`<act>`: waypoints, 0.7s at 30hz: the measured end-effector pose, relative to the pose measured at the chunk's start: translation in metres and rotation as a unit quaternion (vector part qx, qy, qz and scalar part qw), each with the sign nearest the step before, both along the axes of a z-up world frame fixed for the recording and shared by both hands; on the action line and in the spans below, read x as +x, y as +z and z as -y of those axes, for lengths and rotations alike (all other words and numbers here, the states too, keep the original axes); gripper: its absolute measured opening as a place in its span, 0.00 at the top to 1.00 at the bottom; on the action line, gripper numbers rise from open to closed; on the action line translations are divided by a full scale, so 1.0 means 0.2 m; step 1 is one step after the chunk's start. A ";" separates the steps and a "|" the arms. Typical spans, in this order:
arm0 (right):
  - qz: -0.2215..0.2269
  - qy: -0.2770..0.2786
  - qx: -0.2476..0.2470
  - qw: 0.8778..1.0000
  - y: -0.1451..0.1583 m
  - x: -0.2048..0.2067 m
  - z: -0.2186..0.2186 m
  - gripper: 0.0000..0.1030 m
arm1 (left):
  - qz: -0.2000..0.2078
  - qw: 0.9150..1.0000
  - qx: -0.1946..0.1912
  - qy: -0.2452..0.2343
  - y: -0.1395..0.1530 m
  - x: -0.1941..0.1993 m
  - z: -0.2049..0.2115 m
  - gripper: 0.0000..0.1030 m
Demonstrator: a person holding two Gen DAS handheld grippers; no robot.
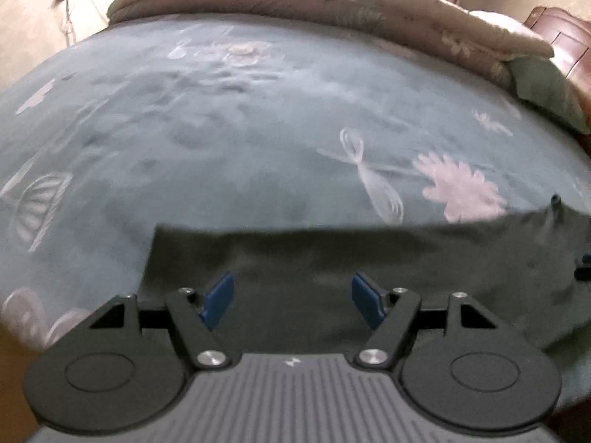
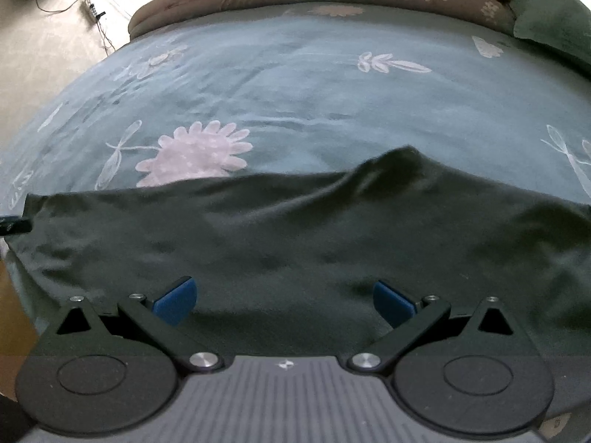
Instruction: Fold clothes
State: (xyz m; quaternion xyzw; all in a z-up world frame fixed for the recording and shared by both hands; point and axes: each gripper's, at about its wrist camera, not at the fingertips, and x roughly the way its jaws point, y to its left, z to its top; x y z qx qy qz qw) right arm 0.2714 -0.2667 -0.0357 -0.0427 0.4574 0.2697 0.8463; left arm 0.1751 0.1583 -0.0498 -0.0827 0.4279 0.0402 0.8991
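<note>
Across the bed [image 1: 229,118], under a grey-green floral sheet, a folded quilt [image 1: 332,3] and a green pillow [image 1: 543,88] line the far side. Near the front edge lies the garment [image 2: 295,229], a dark cloth spread mostly flat, its far edge running roughly straight from side to side, with one raised ridge [image 2: 402,158] peaking toward the right. What kind of garment it is I cannot tell, nor whether it lies single or already doubled over; the same flat spread would fit a piece laid out for folding or one just folded and released.

Both grippers hover low over the cloth's near part. The left gripper [image 1: 293,297] has its blue pads [image 1: 221,295] wide apart and holds nothing; it sits over the garment's left end, close to the corner. The right gripper [image 2: 284,297] is likewise spread wide and empty, over the middle of the cloth.

To handle this well, whichever stage it is: flatten the ridge so no crease gets trapped, pinch only cloth and not the sheet beneath, take hold at matching points along one edge, and move both hands level so the edges meet squarely.
</note>
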 end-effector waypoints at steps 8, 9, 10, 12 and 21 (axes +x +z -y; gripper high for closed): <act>0.002 -0.004 -0.021 1.000 0.01 -0.03 -0.06 0.00 | -0.011 0.999 0.006 0.035 -0.10 0.10 -0.19 0.30; 0.003 -0.008 -0.022 1.000 0.01 -0.02 -0.05 0.00 | -0.016 0.999 0.007 0.044 -0.09 0.10 -0.20 0.30; 0.005 -0.011 -0.023 1.000 0.01 -0.02 -0.03 0.00 | -0.015 0.999 0.000 0.051 -0.07 0.10 -0.20 0.30; 0.008 -0.018 -0.025 1.000 0.00 0.00 0.01 0.00 | -0.009 0.998 -0.003 0.060 -0.03 0.10 -0.16 0.31; 0.021 -0.049 -0.032 0.998 -0.02 0.05 0.16 0.00 | 0.025 0.997 0.047 -0.056 0.04 0.07 0.38 0.26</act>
